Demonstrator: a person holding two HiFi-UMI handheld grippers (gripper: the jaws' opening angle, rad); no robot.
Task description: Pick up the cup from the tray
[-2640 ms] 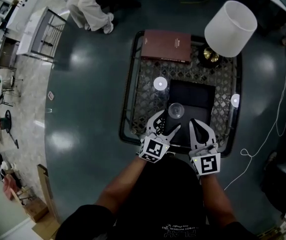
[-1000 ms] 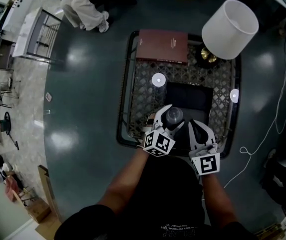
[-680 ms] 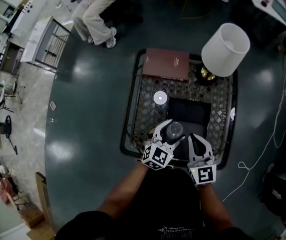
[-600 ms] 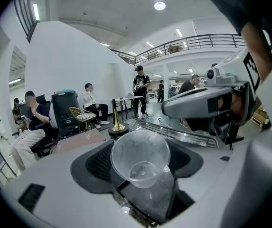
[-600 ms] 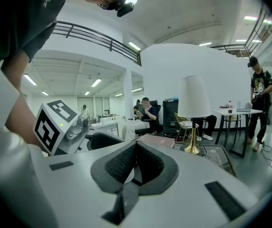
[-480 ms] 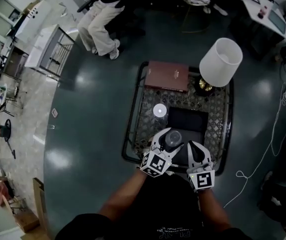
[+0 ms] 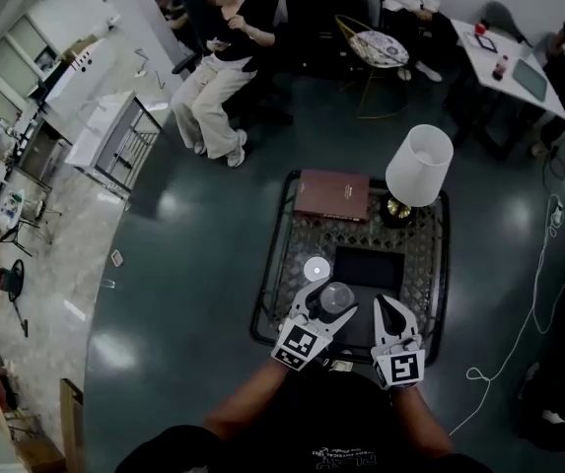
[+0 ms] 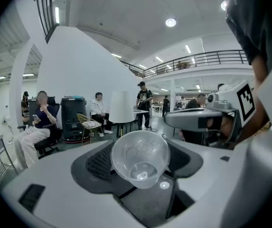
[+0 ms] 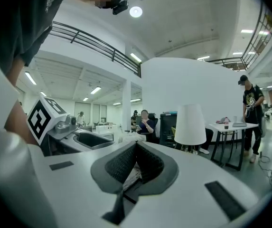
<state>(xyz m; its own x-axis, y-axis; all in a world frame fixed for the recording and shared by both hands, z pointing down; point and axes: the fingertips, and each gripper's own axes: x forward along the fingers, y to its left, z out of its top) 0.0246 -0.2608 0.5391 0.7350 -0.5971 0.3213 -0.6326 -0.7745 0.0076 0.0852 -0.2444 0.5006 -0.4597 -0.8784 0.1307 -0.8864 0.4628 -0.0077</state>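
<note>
A clear plastic cup (image 7: 335, 298) sits between the fingers of my left gripper (image 7: 321, 309), which is shut on it and holds it above the near part of the table. In the left gripper view the cup (image 8: 139, 156) lies on its side between the pads, its mouth toward the camera. The black tray (image 7: 381, 267) lies on the lattice table (image 7: 284, 254) just beyond the cup. My right gripper (image 7: 387, 313) hovers beside the left one, over the tray's near edge. Its pads (image 9: 135, 161) meet with nothing between them.
A white lamp (image 7: 418, 165) and a brown book (image 7: 332, 194) stand at the table's far end. A small white disc (image 7: 317, 269) shows on the table left of the tray. People sit on chairs (image 7: 225, 62) beyond the table. A white cable (image 7: 529, 313) runs over the floor at the right.
My left gripper has closed round the cup, which stood on the tray, and carried it up and toward me. The view has pulled back, so the table looks smaller.
</note>
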